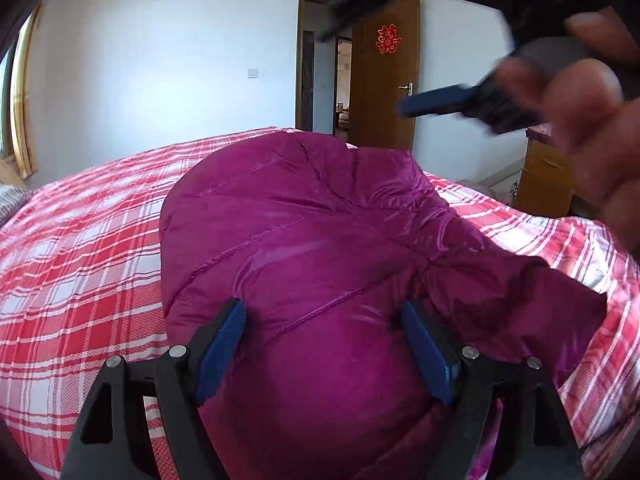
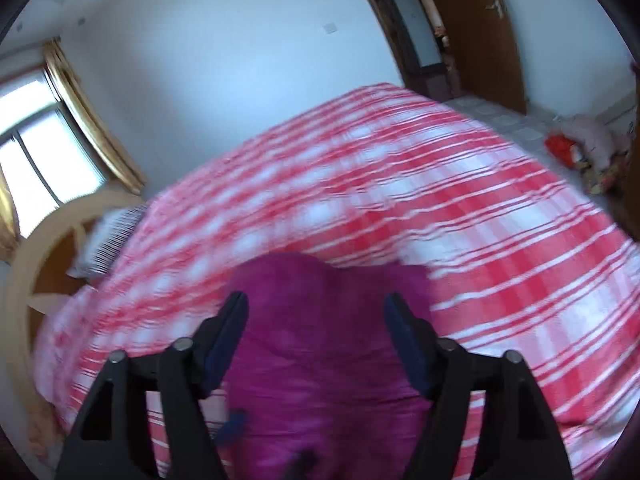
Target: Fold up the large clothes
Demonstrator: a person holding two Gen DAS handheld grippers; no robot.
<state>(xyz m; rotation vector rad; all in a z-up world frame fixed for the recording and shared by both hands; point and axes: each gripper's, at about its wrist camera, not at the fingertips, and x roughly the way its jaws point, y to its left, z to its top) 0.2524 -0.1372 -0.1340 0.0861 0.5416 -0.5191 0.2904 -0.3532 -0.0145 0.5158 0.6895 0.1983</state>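
Lying puffed on the plaid bedspread (image 1: pixel 80 240), the magenta down jacket (image 1: pixel 304 232) looked part-folded, one sleeve (image 1: pixel 520 292) trailing right. Left gripper (image 1: pixel 322 320) and right gripper (image 2: pixel 316 312) both hung above it, jaws spread, empty. Next likely called for pinching that sleeve and bringing it across

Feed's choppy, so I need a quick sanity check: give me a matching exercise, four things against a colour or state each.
Things:
1. jacket
2. bedsheet
3. door
4. left gripper

Colour or state:
A. red and white plaid
B. brown, standing open
C. magenta, quilted, lying on the bed
D. open, fingers either side of the fabric

Pairs: 1-C, 2-A, 3-B, 4-D
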